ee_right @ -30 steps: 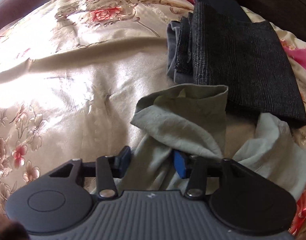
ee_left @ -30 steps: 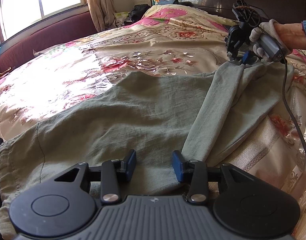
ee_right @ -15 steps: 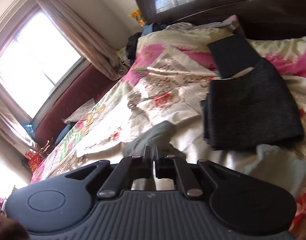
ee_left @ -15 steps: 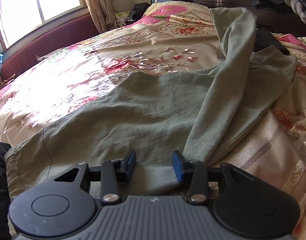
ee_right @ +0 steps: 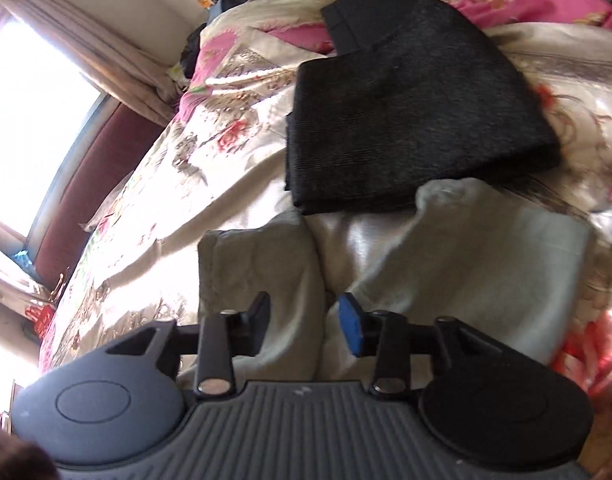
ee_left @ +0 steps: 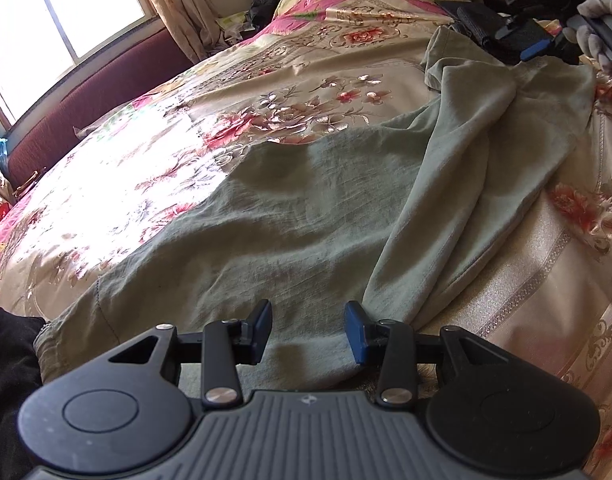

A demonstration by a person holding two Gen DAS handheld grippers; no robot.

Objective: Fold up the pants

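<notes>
**Leg cuff let go at the far end of the bed**

The pale sage-green linen pants (ee_left: pixel 306 216) lie spread across the shiny floral satin bedspread (ee_left: pixel 266 80), waist end close under the left gripper (ee_left: pixel 308 334) and legs running away from it towards the right gripper (ee_left: pixel 534 46), which a gloved hand (ee_left: pixel 594 36) holds just past the cuffs.

A moment ago the right tongs were pinched tight on one leg and carrying it up through the air. Now that leg is back on the bed: its cuff (ee_right: pixel 258 280) lies flat just ahead of the right gripper (ee_right: pixel 304 322), a little to the left finger's side, while the other leg end (ee_right: pixel 486 264) lies ahead on the right-finger side. The right jaws are opening, with cloth below them but nothing pressed between the pads. Just beyond both cuffs sits a folded charcoal knitted garment (ee_right: pixel 406 112).

The left tongs have barely stirred; their blue pads stand part spread over the seat of the pants, gripping nothing.

To my eye the legs look laid out rather than stacked: one still crosses the other in a twisted ridge, so they probably need aligning before any lengthwise fold.
</notes>
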